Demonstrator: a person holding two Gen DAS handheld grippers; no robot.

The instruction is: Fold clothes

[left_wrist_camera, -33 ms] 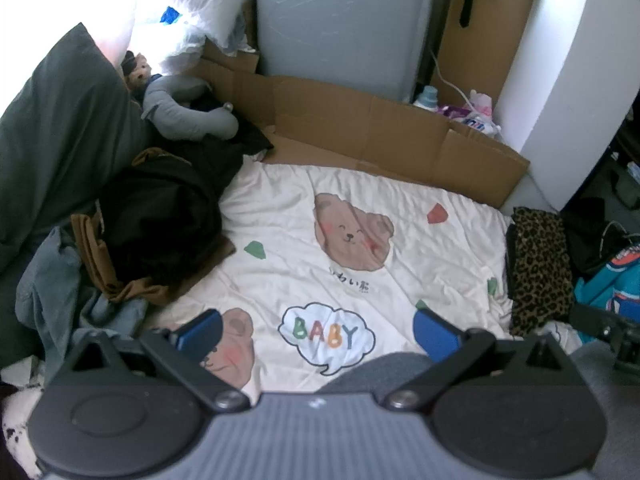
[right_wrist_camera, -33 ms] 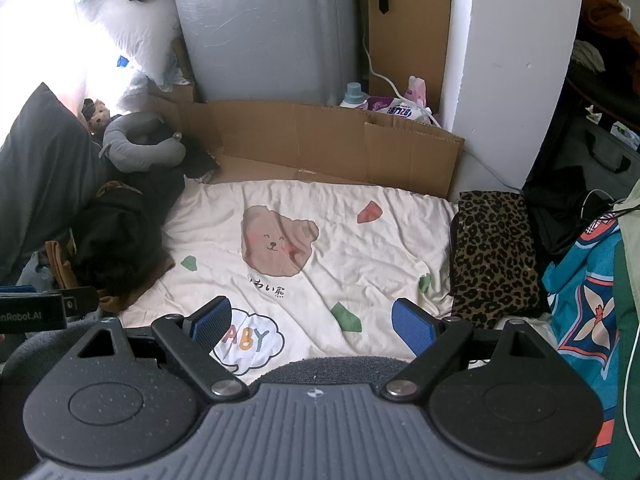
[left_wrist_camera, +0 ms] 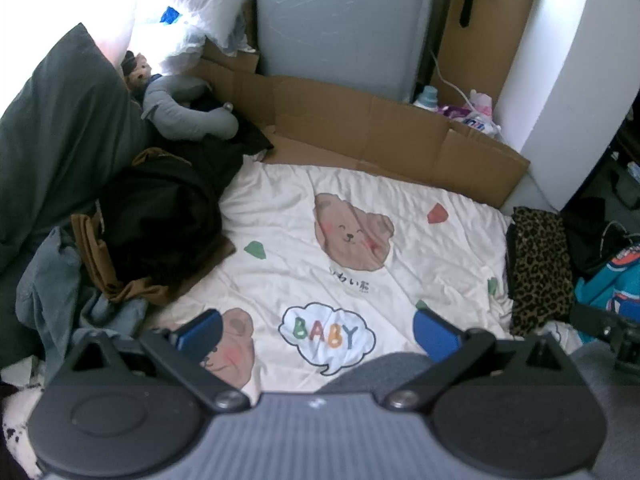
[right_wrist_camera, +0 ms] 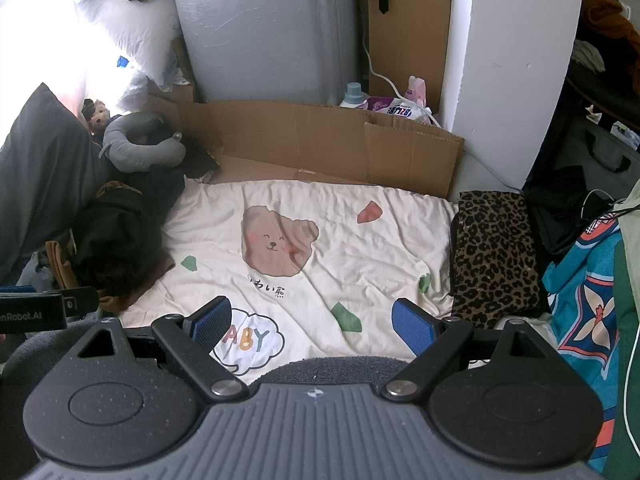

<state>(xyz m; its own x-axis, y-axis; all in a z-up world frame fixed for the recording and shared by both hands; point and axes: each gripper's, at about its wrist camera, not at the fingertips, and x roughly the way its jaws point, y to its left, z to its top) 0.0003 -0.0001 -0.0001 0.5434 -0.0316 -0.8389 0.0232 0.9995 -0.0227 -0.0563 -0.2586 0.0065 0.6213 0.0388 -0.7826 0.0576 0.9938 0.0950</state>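
Both the left tool [left_wrist_camera: 316,330] and right tool [right_wrist_camera: 310,320] gape wide, empty; leopard garment [right_wrist_camera: 494,256] lies folded at right, dark pile [left_wrist_camera: 160,220] at left unfolded.

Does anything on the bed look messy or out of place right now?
Yes. The dark clothes lie in a crumpled heap at the blanket's left edge, unfolded. The leopard garment on the right lies flat and neat.

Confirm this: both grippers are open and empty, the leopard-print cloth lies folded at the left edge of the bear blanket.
Wrong side. The leopard-print cloth lies at the right edge of the bear blanket, as the right wrist view shows. Both the left gripper and right gripper are open and empty.
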